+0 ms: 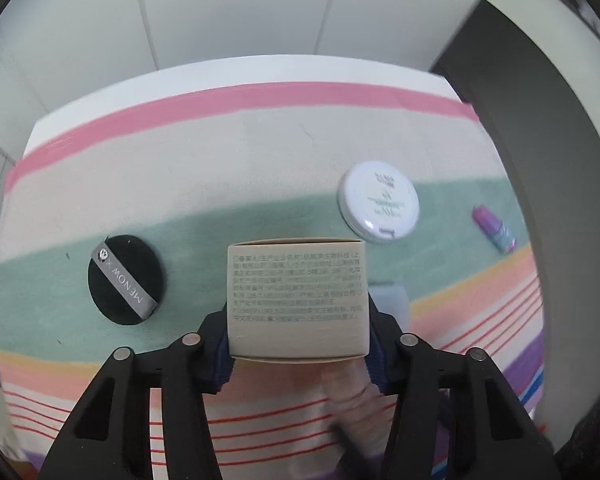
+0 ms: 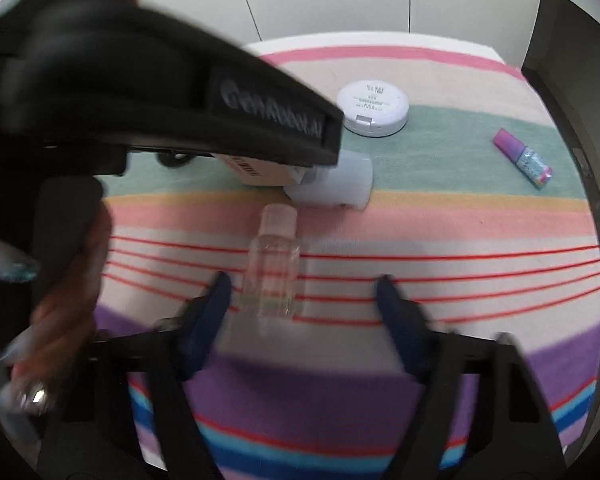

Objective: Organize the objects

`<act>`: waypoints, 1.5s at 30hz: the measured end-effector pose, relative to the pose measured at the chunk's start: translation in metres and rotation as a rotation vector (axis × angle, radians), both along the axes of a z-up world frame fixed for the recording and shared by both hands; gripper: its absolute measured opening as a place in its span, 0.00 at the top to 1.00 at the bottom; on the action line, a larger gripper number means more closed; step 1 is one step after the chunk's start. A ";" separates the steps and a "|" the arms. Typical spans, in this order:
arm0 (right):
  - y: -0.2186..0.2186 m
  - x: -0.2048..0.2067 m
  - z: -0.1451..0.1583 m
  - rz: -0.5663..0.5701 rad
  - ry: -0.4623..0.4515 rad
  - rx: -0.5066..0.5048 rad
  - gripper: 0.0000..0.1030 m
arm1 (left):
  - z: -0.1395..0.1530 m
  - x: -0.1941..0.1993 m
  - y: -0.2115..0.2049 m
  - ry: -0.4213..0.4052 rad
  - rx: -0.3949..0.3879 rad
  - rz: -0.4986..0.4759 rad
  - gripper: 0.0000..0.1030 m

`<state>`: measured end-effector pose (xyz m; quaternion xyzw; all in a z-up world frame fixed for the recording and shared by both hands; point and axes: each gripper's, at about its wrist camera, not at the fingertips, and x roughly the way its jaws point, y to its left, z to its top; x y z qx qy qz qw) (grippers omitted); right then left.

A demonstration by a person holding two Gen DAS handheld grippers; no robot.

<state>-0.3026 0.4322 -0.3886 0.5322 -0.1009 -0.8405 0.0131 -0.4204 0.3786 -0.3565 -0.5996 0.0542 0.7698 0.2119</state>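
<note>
The left gripper (image 1: pixel 298 336) is clenched on the beige printed cardboard box (image 1: pixel 298 300), carried above the striped cloth-covered table (image 1: pixel 220 168), while the right gripper (image 2: pixel 302 300) is spread wide around the clear plastic bottle with a pale pink cap (image 2: pixel 274 268) lying between its fingers. Setting the box down squarely near the round white compact (image 1: pixel 378 202), clear of what seems a frosted jar (image 2: pixel 340 184), would suit; the black powder puff (image 1: pixel 127 280) and small purple tube (image 2: pixel 523 157) lie well apart.
</note>
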 end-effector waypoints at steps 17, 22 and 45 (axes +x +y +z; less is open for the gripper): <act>0.016 0.012 0.036 -0.055 0.022 0.075 0.72 | 0.041 0.022 -0.012 0.163 -0.158 0.011 0.50; 0.021 0.012 0.053 -0.075 0.007 0.067 0.72 | 0.050 0.035 -0.018 0.182 -0.199 0.003 0.50; 0.012 0.044 0.276 -0.050 0.201 0.206 0.72 | 0.258 0.094 -0.089 0.340 -0.128 0.130 0.50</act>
